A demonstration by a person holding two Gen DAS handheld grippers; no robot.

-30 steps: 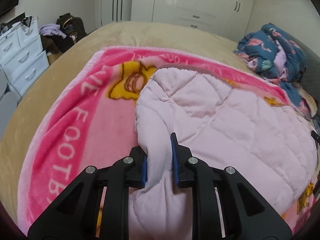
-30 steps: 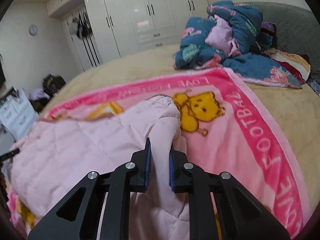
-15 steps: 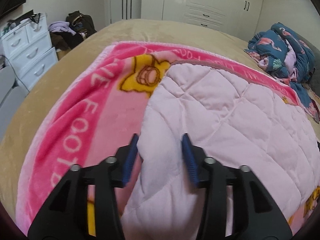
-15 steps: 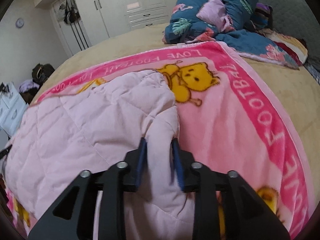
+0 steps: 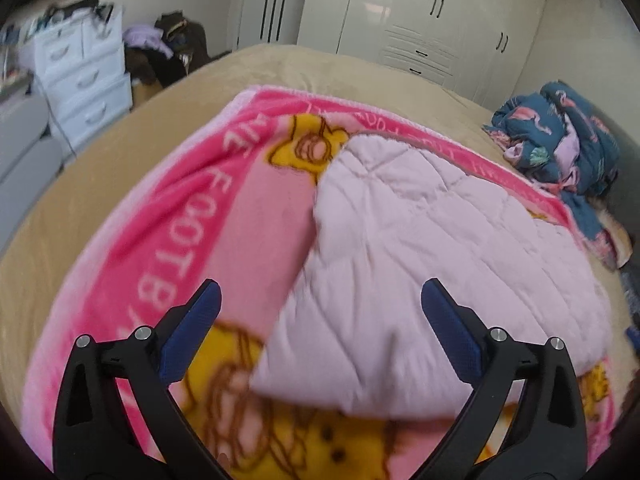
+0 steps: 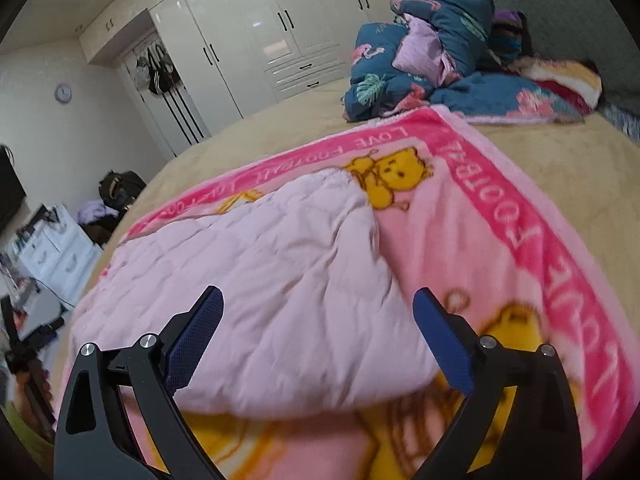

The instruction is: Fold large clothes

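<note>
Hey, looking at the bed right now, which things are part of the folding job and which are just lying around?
Part of the job:
- pale pink quilted garment, lying folded on the pink cartoon blanket
- left gripper and right gripper, jaws opening, nothing between the pads

Just lying about:
- heap of blue flamingo-print bedding
- white drawer unit
- dark bag on the floor
- wardrobe

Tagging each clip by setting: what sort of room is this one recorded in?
A home bedroom, most likely. The work surface is a large bed with a tan cover, a white built-in wardrobe fills the far wall, and a white chest of drawers stands beside the bed, with a pink cartoon blanket spread on top.
</note>
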